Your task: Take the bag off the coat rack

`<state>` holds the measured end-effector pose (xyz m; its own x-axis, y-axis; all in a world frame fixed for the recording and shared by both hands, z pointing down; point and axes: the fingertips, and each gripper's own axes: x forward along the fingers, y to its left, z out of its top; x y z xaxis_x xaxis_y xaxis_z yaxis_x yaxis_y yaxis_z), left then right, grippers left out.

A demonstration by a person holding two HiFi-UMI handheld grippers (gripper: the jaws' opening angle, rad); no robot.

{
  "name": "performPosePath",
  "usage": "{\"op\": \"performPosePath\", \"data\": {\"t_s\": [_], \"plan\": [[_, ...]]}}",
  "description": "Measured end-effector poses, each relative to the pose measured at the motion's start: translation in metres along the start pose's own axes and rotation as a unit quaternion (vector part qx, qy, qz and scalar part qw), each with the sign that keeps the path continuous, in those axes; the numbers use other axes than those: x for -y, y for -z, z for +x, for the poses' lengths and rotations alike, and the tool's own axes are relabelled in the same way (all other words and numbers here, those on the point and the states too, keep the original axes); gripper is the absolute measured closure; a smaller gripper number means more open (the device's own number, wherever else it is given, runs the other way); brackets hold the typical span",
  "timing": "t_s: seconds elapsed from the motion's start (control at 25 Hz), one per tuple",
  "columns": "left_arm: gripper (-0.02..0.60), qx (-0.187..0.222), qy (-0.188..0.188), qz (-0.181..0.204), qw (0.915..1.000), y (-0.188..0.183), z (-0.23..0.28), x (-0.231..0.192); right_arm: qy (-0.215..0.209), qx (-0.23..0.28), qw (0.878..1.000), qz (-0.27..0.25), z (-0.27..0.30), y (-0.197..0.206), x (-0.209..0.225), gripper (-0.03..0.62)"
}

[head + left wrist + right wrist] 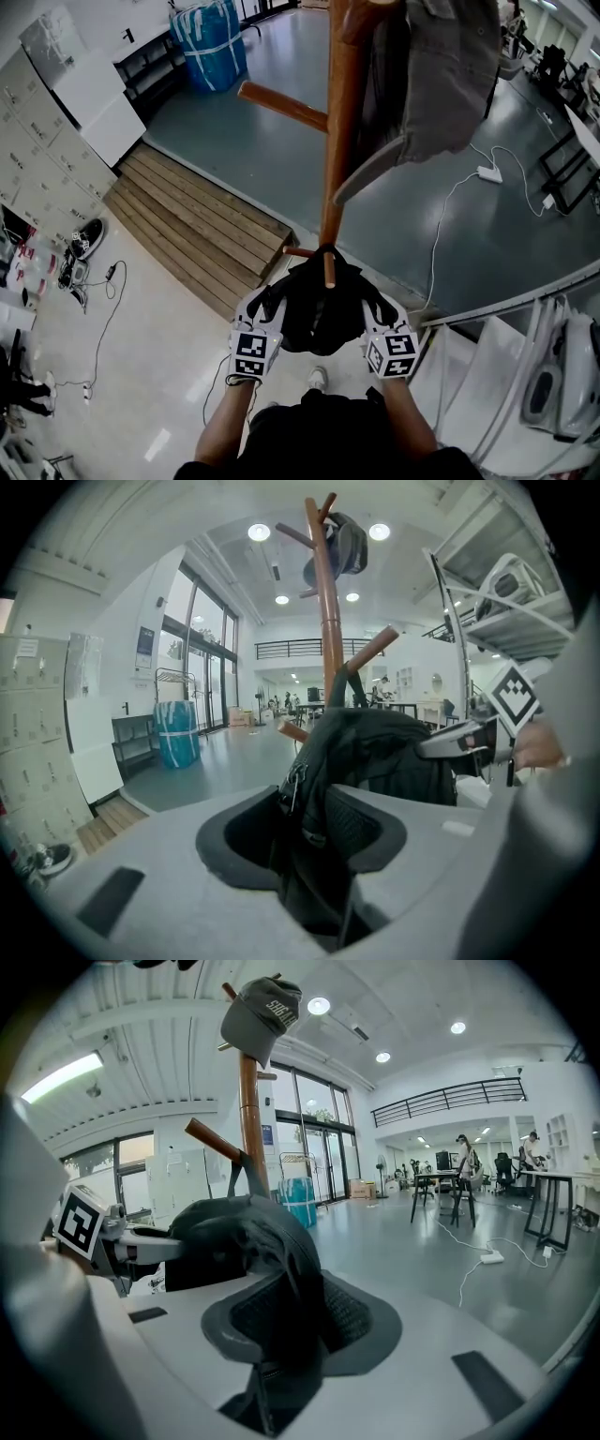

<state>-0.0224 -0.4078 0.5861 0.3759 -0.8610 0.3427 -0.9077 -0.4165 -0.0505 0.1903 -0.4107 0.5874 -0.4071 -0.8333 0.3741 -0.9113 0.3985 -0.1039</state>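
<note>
The left tongs (265, 309) are clamped on a fold at the left side of the black bag (314, 314). The left gripper view shows dark fabric and a zipper pull pinched between the pads (354, 829). A bite that takes in only loose cloth near a zipper could slide off once the bag's weight comes onto it. The bag hangs low on the coat rack (343, 122), its strap (354, 679) looped over a short upturned peg (328, 270). That is probably the main hazard. If the bag is pulled toward the person rather than lifted first, the strap would catch on the peg and might drag or tip the whole rack. The right tongs (375, 314) are closed the same way on the bag's right side, a thick ridge of fabric between the pads (345, 1321). If one side rises ahead of the other, the strap could twist and bind. Higher up and to the right hangs a grey cap (441, 84), which a jolt to the pole could shake loose.
</note>
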Motion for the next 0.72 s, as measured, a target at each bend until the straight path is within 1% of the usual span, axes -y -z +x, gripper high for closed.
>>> {"op": "performPosePath", "data": {"t_s": [0.32,0.72], "plan": [[0.462,0.002,0.01,-0.015,0.9998,-0.001,-0.004,0.001,-0.003,-0.001,1.0,0.011,-0.003,0.001,-0.005,0.499],[0.48,0.006,0.029,-0.027,0.9992,-0.006,-0.014,0.013,0.005,0.002,1.0,0.017,-0.013,-0.005,-0.006,0.503]]}}
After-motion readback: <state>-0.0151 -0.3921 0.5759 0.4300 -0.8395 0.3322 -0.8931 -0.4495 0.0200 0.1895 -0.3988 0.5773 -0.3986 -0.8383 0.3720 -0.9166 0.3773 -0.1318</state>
